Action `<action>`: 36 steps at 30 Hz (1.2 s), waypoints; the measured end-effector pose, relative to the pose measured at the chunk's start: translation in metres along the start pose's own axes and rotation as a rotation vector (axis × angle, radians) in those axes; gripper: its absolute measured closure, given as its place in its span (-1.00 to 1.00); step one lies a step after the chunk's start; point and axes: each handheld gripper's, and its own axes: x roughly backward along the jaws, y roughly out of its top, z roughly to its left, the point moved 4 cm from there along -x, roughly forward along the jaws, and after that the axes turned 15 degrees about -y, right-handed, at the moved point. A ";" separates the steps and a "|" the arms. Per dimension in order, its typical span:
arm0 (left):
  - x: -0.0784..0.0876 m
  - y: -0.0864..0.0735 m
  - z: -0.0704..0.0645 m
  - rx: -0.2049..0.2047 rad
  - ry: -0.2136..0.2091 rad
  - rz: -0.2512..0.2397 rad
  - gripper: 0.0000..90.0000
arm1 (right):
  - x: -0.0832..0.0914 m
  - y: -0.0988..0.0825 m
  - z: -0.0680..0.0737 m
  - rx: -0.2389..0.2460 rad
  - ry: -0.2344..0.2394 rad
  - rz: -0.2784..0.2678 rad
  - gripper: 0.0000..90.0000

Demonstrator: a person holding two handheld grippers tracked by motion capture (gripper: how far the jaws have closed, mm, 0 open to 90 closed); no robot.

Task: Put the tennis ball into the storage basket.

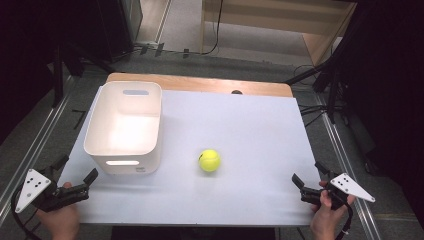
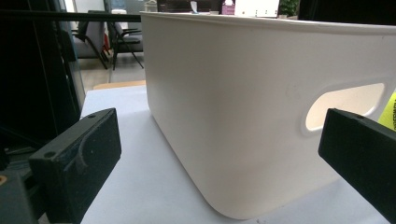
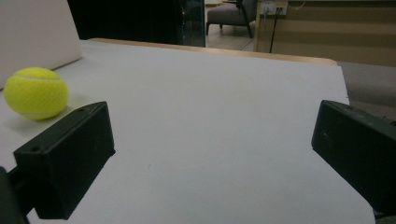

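A yellow tennis ball (image 1: 209, 160) lies on the white table top (image 1: 250, 130), just right of a white plastic bin (image 1: 125, 125) with handle slots. My left gripper (image 1: 75, 170) stands open at the table's front left corner, its jaws pointing at the bin (image 2: 243, 107) close ahead. My right gripper (image 1: 309, 174) is open at the front right edge, nothing between its jaws. In the right gripper view the ball (image 3: 36, 93) sits off to the left, beyond the left jaw, with the bin's wall (image 3: 37, 32) behind it.
The white sheet covers a wooden table whose far edge (image 1: 200, 82) shows. Metal rails (image 1: 345, 150) run along both sides. Cables and black stands (image 1: 325, 85) lie on the floor beyond. Open table surface lies between the ball and the right gripper.
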 end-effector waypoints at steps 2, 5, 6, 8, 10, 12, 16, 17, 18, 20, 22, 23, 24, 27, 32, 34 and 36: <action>0.000 0.000 0.000 0.004 0.003 -0.002 -1.00 | 0.000 0.000 0.001 -0.004 0.001 0.003 -1.00; -0.001 0.000 0.001 0.004 0.004 -0.001 -1.00 | 0.001 -0.001 0.002 -0.002 0.003 0.005 -1.00; -0.001 0.000 0.001 0.003 0.005 0.000 -1.00 | 0.001 -0.001 0.002 -0.001 0.006 0.006 -1.00; -0.001 0.000 0.001 0.003 0.005 -0.001 -1.00 | 0.002 -0.001 0.003 0.003 0.003 0.016 -1.00; -0.001 0.000 0.001 0.001 0.005 0.001 -1.00 | 0.002 0.001 0.003 0.006 0.006 0.009 -1.00; -0.001 0.000 0.001 0.002 0.004 0.003 -1.00 | 0.002 0.002 0.004 0.003 0.008 0.013 -1.00; 0.000 0.000 0.000 -0.001 -0.003 0.005 -1.00 | 0.001 0.006 0.007 0.024 0.021 0.020 -1.00; 0.000 0.000 0.000 -0.001 -0.003 0.005 -1.00 | 0.000 0.007 0.008 0.025 0.025 0.019 -1.00; 0.000 0.000 0.000 0.001 -0.006 0.004 -1.00 | -0.001 0.008 0.009 0.033 0.027 0.020 -1.00; 0.001 0.000 0.000 0.005 -0.006 -0.002 -1.00 | -0.003 0.010 0.012 0.035 0.031 0.023 -1.00; 0.002 -0.001 0.000 0.007 -0.008 -0.006 -1.00 | -0.005 0.013 0.015 0.045 0.044 0.027 -1.00; 0.002 -0.001 0.000 0.004 -0.009 -0.004 -1.00 | -0.006 0.014 0.017 0.046 0.048 0.040 -1.00; 0.002 -0.001 0.000 0.004 -0.009 -0.004 -1.00 | -0.008 0.014 0.020 0.058 0.056 0.046 -1.00; 0.002 -0.001 0.000 0.000 -0.009 0.003 -1.00 | -0.013 0.016 0.027 0.073 0.083 0.065 -1.00; 0.001 -0.001 -0.001 -0.002 -0.010 0.005 -1.00 | -0.021 0.018 0.038 0.095 0.129 0.084 -1.00; 0.001 -0.001 -0.001 -0.002 -0.011 0.005 -1.00 | -0.024 0.019 0.044 0.115 0.146 0.095 -1.00; 0.001 -0.001 -0.001 -0.004 -0.009 0.009 -1.00 | -0.025 0.020 0.047 0.116 0.153 0.105 -1.00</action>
